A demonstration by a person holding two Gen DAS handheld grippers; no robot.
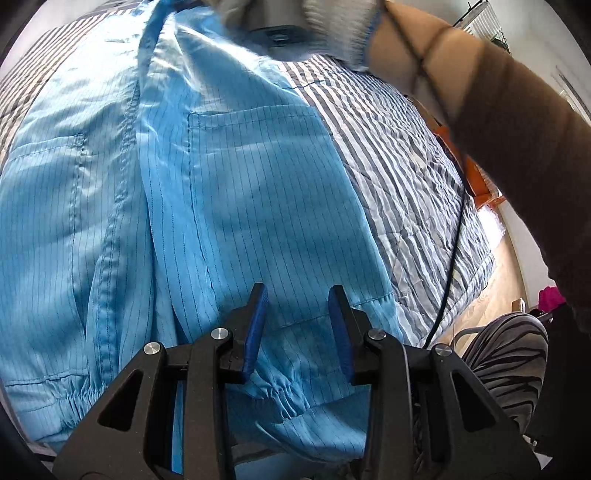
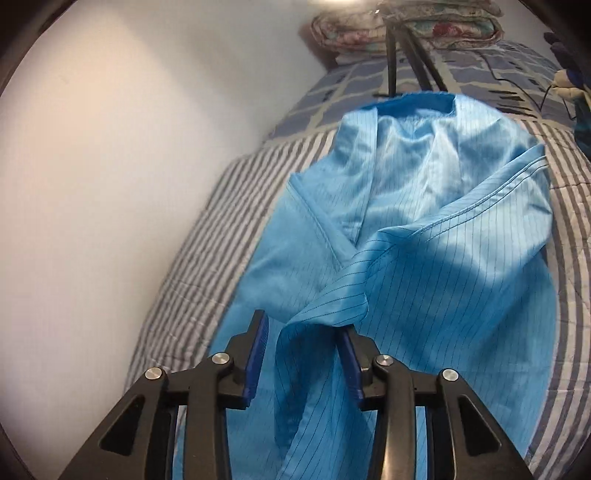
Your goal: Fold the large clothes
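While the jacket (image 1: 240, 206) lies spread front-up on the bed (image 1: 399, 155), I keep my left gripper (image 1: 299, 325) hovering over its elastic hem, jaws parted and empty, ready to pin or lift that edge. My right gripper (image 2: 303, 354) is at the collar end; its jaws stand apart with a fold of blue cloth hanging loosely between them, not pinched, so I judge the sleeve (image 2: 461, 236) is laid across the chest to start the fold. A gloved hand (image 1: 332, 33) works above the collar.
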